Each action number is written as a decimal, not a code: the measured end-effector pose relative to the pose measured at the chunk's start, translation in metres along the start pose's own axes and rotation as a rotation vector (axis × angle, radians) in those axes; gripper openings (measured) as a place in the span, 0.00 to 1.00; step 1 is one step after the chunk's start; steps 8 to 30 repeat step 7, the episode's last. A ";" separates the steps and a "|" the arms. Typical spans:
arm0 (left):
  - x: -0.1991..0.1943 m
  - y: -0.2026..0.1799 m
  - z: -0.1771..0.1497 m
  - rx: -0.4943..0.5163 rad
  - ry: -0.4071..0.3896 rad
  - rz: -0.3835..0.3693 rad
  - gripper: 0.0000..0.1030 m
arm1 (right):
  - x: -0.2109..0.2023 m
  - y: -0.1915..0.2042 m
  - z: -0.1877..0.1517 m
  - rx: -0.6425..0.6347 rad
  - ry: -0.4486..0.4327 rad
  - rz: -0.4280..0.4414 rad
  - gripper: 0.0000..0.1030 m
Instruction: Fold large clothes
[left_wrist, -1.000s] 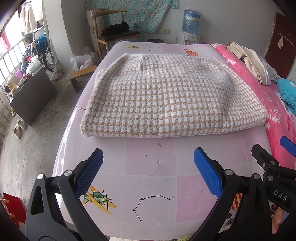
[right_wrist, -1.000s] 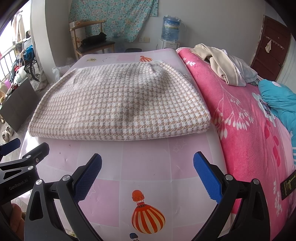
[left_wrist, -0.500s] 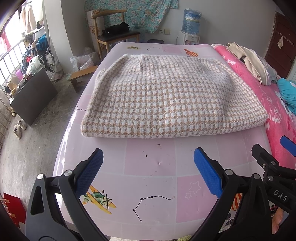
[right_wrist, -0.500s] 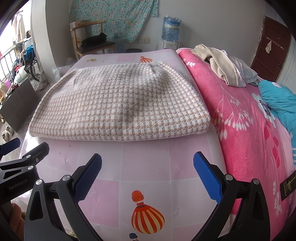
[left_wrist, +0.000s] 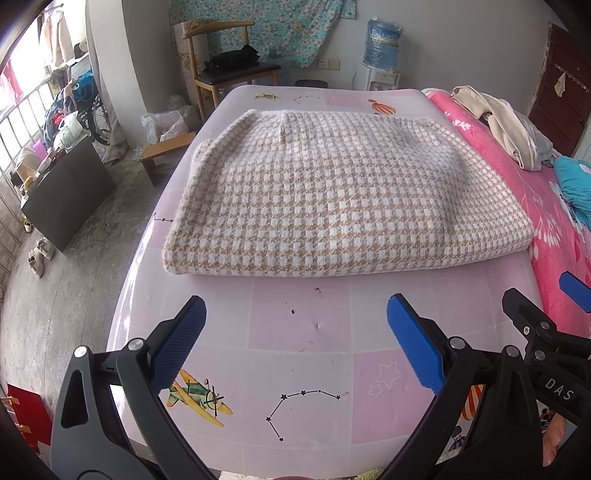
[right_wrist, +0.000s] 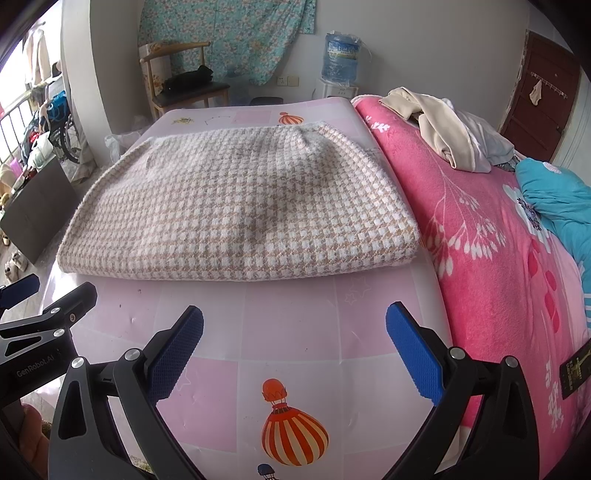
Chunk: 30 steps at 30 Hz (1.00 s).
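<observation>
Garment fold apparently done or paused: beige-and-white houndstooth knit garment (left_wrist: 343, 195) folded flat on pink patterned table cover (left_wrist: 295, 325); left gripper (left_wrist: 295, 343) and right gripper (right_wrist: 293, 347) both spread wide, empty, near its front edge; next, likely another fold or setting aside

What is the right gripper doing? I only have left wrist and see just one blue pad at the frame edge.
Observer: The right gripper is open, its jaws wide apart with nothing between them.
Operator: Is it over the sweater?
Observer: No. It sits short of the folded sweater, above a hot-air balloon print on the pink mat.
</observation>
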<state>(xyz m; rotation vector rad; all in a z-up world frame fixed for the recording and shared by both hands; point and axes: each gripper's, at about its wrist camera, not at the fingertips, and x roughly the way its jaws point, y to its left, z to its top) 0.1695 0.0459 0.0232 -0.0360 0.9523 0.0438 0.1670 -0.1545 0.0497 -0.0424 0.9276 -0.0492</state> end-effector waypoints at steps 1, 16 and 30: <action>0.000 -0.001 -0.001 0.000 -0.001 0.000 0.92 | -0.001 0.000 0.000 0.001 0.000 0.000 0.94; 0.000 -0.001 -0.001 0.000 -0.001 0.001 0.92 | -0.001 0.000 -0.001 0.006 0.003 -0.001 0.94; 0.000 -0.001 -0.001 0.000 -0.001 0.001 0.92 | -0.001 0.000 -0.001 0.006 0.003 -0.001 0.94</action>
